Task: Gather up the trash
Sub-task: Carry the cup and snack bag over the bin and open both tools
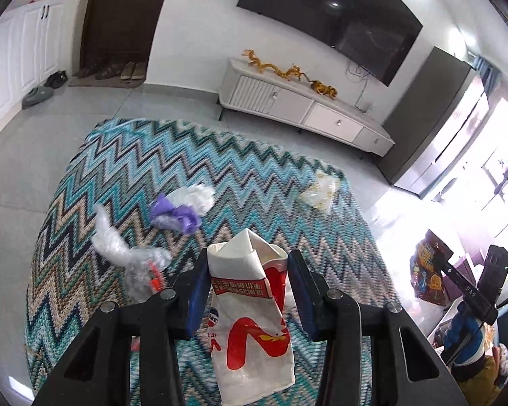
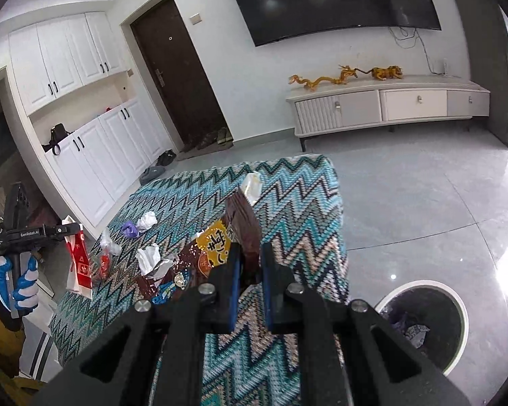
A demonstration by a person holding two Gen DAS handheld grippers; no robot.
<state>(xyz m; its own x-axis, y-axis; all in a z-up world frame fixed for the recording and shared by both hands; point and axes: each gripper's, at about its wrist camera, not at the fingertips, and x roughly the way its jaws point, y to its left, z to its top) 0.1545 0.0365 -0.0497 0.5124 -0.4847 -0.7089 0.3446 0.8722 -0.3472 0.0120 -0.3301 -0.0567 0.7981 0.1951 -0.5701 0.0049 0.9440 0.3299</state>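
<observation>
Spreading across the grey tiles, the zigzag rug point(image 2: 298, 209) leaves bare floor along its far and right edges. At left, the left gripper point(image 1: 247, 291) stands clamped on a red-and-white paper bag point(image 1: 250, 324), above crumpled wrappers point(image 1: 183, 208). The right gripper point(image 2: 250, 284) pinches a brown snack bag point(image 2: 216, 247). Rightmost, a round bin point(image 2: 423, 324) stands open beside the rug.

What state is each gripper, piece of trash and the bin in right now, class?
left gripper: shut on paper cup, lifted.
right gripper: shut on snack bag.
purple wrapper: crumpled, lying on rug.
clear plastic: crumpled on rug.
trash bin: open, some trash inside.
</observation>
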